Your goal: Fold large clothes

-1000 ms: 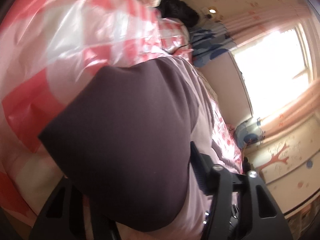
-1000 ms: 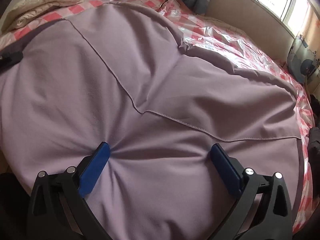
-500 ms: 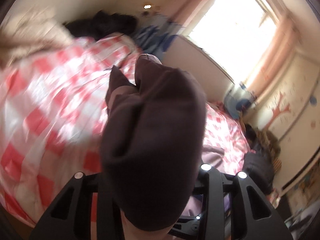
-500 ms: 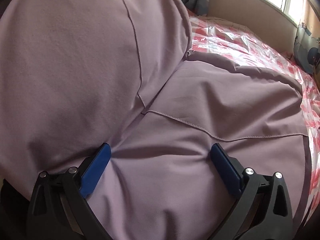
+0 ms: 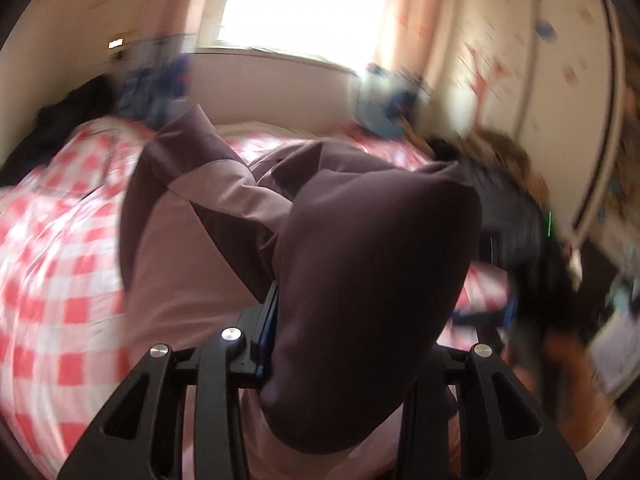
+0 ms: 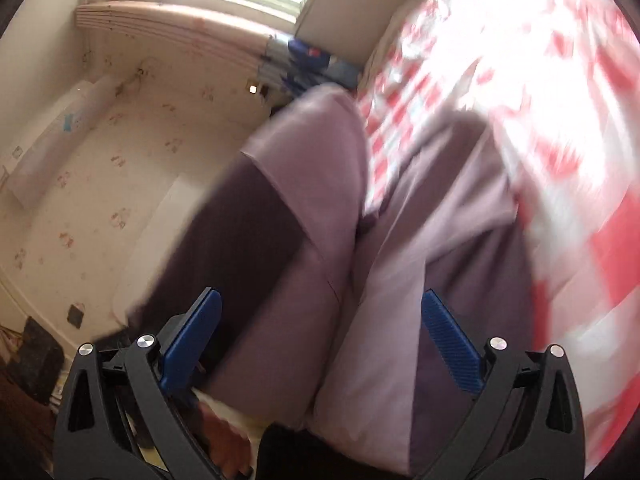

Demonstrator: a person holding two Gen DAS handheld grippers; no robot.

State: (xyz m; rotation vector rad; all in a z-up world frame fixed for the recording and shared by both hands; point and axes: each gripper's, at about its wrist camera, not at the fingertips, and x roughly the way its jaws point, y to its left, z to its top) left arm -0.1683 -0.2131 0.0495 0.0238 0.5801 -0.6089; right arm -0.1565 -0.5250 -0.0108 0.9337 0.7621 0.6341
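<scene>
A large mauve garment (image 5: 208, 248) lies partly on the red-and-white checked bed cover (image 5: 60, 240). A dark fold of it (image 5: 372, 280) hangs over my left gripper (image 5: 360, 336) and hides the fingertips; one blue pad (image 5: 270, 320) presses against the cloth, so the jaws look shut on it. In the right wrist view the garment (image 6: 400, 260) is lifted and runs between the blue pads (image 6: 448, 336) of my right gripper (image 6: 320, 336), whose jaws stand wide apart. The other gripper shows blurred at the right of the left wrist view (image 5: 516, 280).
A bright window (image 5: 304, 4) and a beige headboard (image 5: 272, 88) stand behind the bed. Blue pillows (image 5: 156, 84) and dark clothes (image 5: 68, 120) lie at its far left. A wardrobe with stickers (image 5: 560, 60) stands at the right. The wall (image 6: 100, 160) fills the right view's left side.
Both grippers have swung fast and the views are blurred. The left has lifted the garment's edge off the bed and carried it over. The right has tilted up from the flat garment toward the wall.
</scene>
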